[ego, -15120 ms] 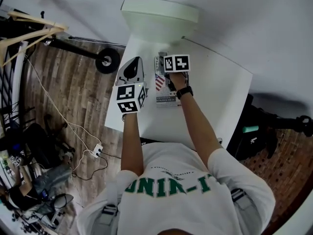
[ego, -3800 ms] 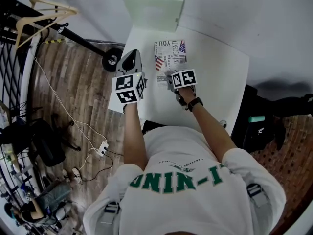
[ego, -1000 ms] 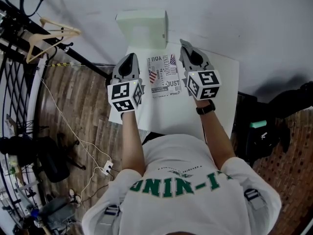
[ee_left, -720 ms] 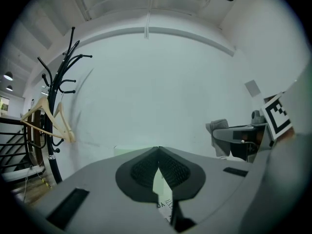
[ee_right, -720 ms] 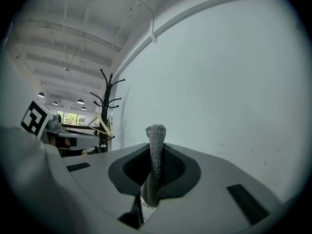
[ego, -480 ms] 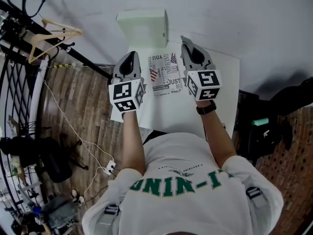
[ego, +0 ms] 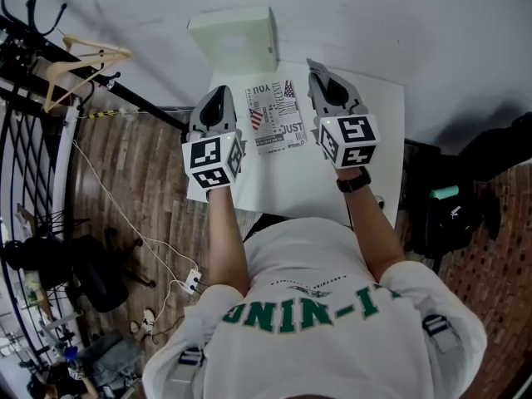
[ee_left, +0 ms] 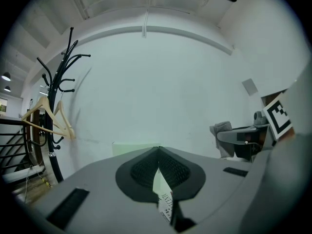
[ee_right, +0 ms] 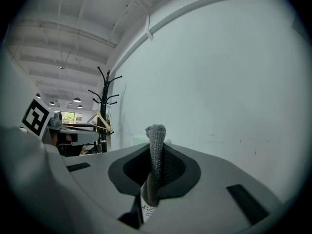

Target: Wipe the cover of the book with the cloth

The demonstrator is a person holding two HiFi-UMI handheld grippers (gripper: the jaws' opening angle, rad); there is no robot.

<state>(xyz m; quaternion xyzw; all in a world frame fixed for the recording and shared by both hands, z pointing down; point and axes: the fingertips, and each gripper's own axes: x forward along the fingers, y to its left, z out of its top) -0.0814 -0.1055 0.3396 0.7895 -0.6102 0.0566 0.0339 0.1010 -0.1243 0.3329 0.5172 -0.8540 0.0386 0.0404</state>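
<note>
The book lies flat on the white counter, cover up with its print showing, close to the far edge and just in front of a pale green box. Nothing rests on it, so the whole cover is open to a wipe.

The cloth is not on the cover. It stands as a grey knitted fold pinched upright in the right gripper, whose fingers are clamped on it, leaving a short tuft past the tips to serve as the wiping edge.

The left gripper has its fingers pressed together on nothing, and a strip of the book's print shows through the gap beneath them. It looks ready to steady the book.

Both grippers flank the book, one on each side, and both gripper views face the wall rather than the counter, so I judge them raised clear. The right would need to tip down to bring the cloth onto the cover.
</note>
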